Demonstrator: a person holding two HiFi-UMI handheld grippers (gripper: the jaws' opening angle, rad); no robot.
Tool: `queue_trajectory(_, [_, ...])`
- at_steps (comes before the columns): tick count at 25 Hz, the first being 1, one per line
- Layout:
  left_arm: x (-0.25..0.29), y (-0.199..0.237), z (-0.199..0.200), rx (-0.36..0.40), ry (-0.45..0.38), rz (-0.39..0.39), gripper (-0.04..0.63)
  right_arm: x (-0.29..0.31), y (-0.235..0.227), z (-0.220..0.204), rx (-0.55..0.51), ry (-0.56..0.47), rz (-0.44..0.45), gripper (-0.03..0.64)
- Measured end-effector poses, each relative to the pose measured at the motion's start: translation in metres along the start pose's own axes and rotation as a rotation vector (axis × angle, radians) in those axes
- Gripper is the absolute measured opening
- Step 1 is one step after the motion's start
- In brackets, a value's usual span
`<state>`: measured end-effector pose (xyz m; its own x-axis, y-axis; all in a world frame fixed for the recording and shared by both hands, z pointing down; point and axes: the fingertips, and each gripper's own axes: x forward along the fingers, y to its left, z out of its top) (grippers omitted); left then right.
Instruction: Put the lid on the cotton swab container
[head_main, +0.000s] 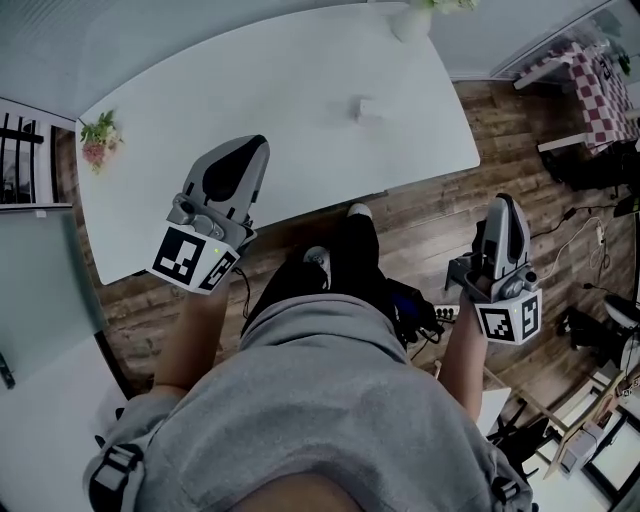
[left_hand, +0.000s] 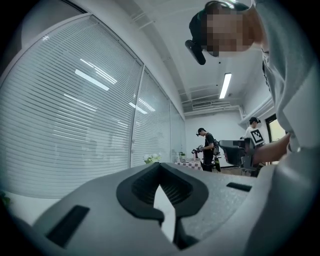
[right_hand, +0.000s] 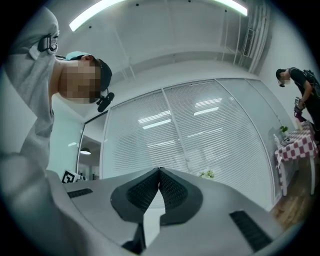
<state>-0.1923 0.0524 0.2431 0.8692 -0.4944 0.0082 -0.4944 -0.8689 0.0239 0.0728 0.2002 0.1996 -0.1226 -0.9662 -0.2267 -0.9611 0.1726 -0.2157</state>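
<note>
Head view: we hold our 2 grippers closed and empty, left gripper (head_main: 258, 147) over the white surface (head_main: 300, 70), right gripper (head_main: 505, 203) above the wooden floor (head_main: 430, 215); the cotton swab container (head_main: 368, 108) stands farther along the surface, well apart from both.

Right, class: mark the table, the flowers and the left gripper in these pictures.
table (head_main: 285, 75), head view, bare part of its top.
flowers (head_main: 99, 138), head view, middle of the bunch.
left gripper (head_main: 256, 143), head view, at its front tip.

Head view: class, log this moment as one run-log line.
left gripper: shut, empty | right gripper: shut, empty | small container: on white table, untouched
</note>
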Motion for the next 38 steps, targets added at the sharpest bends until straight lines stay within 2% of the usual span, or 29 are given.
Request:
queue_trajectory(6, [0.016, 0.013, 0.0, 0.003, -0.002, 0.093, 0.005, 0.027, -0.036, 0.0, 0.02, -0.01, 0.048, 0.025])
queue_trajectory(11, [0.046, 0.022, -0.002, -0.004, 0.002, 0.14, 0.005, 0.061, -0.067, 0.016, 0.034, -0.072, 0.125, 0.025])
queue_trajectory(17, [0.101, 0.021, 0.0, -0.003, -0.013, 0.159, 0.005, 0.093, -0.117, 0.009, 0.054, -0.048, 0.165, 0.025])
queue_trajectory(26, [0.167, 0.02, -0.013, -0.007, 0.004, 0.256, 0.005, 0.142, -0.19, -0.01, 0.121, 0.004, 0.265, 0.025])
queue_trajectory(33, [0.166, 0.014, -0.02, -0.027, 0.017, 0.273, 0.005, 0.163, -0.172, -0.028, 0.168, 0.104, 0.373, 0.025])
queue_trajectory(38, [0.171, 0.016, -0.023, -0.039, 0.028, 0.259, 0.005, 0.166, -0.177, -0.04, 0.182, 0.147, 0.361, 0.025])
